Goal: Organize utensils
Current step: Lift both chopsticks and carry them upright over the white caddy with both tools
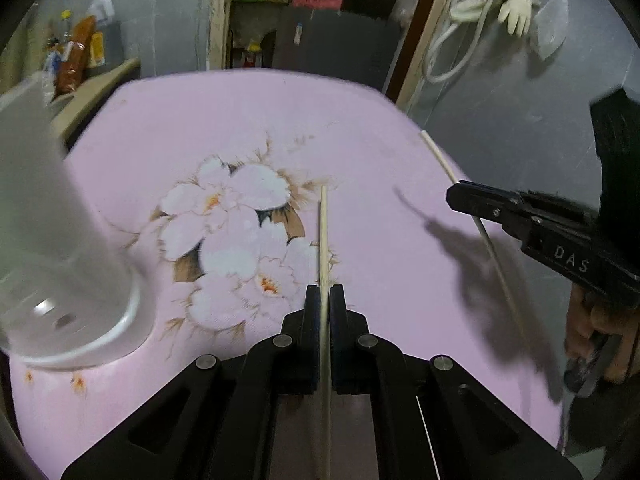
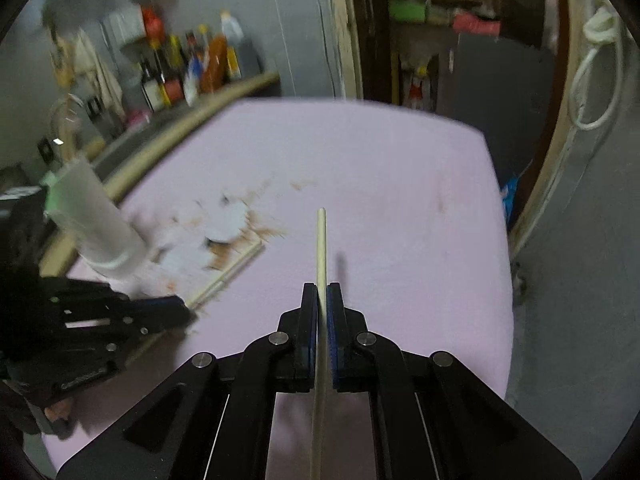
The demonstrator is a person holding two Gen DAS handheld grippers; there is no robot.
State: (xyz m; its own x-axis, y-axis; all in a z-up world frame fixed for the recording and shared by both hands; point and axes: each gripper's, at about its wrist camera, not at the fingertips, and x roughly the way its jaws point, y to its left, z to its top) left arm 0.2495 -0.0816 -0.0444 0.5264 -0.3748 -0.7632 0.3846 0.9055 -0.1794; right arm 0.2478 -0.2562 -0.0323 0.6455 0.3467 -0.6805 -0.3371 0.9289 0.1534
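Note:
My left gripper point(image 1: 325, 292) is shut on a pale wooden chopstick point(image 1: 323, 236) that points forward over the pink flowered tablecloth point(image 1: 240, 128). My right gripper point(image 2: 322, 290) is shut on a second chopstick point(image 2: 321, 244), held above the cloth. In the left wrist view the right gripper point(image 1: 454, 194) comes in from the right with its chopstick point(image 1: 440, 160) slanting across. In the right wrist view the left gripper point(image 2: 188, 310) shows at the left with its chopstick point(image 2: 232, 268). A white perforated utensil holder point(image 1: 60, 248) stands at the left, also in the right wrist view point(image 2: 96, 220).
The table's far edge point(image 1: 256, 74) meets a grey wall and an open doorway with shelves point(image 1: 304, 8). A side counter with bottles point(image 2: 192, 68) runs along the left. White gloves and a hose point(image 1: 504, 4) hang on the right wall.

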